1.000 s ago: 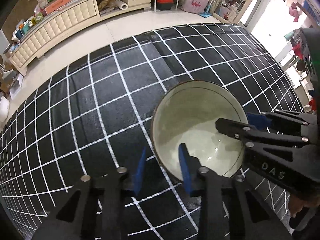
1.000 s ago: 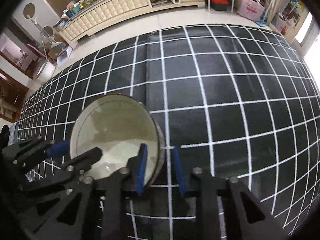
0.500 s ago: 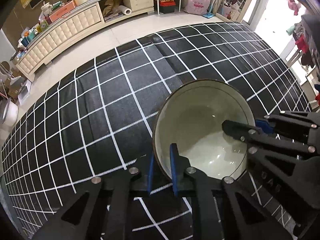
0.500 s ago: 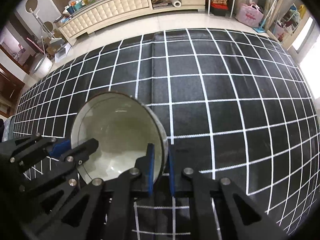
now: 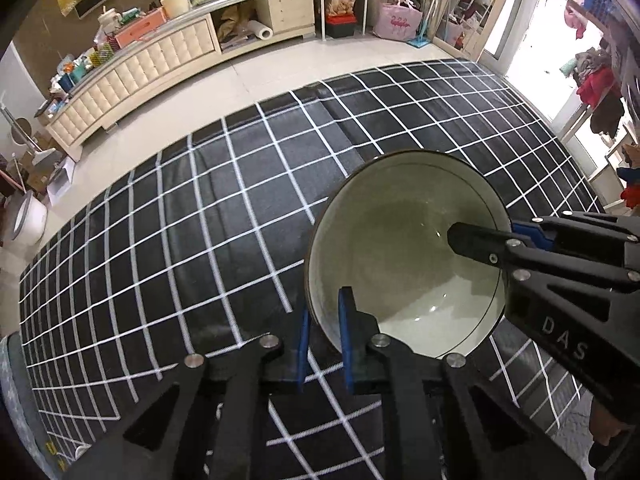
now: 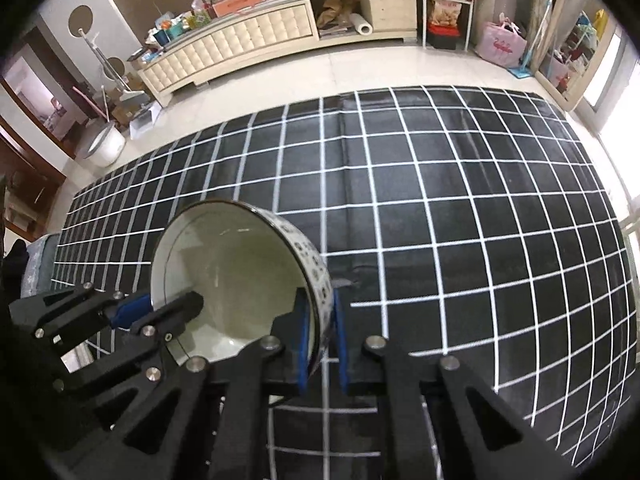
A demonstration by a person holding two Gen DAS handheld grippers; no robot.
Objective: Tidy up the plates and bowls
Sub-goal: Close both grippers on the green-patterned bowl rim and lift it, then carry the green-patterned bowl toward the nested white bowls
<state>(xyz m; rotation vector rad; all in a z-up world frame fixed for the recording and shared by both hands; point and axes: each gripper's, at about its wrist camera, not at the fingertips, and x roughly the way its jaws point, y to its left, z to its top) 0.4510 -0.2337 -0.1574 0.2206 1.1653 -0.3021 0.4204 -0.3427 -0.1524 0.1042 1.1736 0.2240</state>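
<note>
We are clamping the left gripper (image 5: 322, 344) on the bowl (image 5: 404, 256): its blue pads are closed on the near-left part of the rim, one finger inside the wall and one outside. We are doing the same with the right gripper (image 6: 320, 342), whose fingers (image 6: 303, 344) are pinching the opposite side of the rim, again one within and one without. So the bowl is sitting between the two pairs of fingers, held at two points across from each other, and it is showing as tilted toward each camera, with the checked cloth (image 6: 460, 216) of the table just beyond and below it. Whether it is lifted clear of the cloth we cannot tell.

We are judging the bowl to be glazed ceramic: stiff, fairly heavy for a rim pinch, smooth and likely slippery under the pads, and apt to chip or break if dropped. The patterned outer wall (image 6: 310, 264) is curving away from the outer fingers, so the contact is looking narrow. We are thinking the rim is the only place to take hold here, and that two opposed grips are safer than one, provided both are moving together without twisting.

Farther out from the fingers, past the cloth's edge, a pale floor and a long cabinet (image 5: 160, 64) are standing.
</note>
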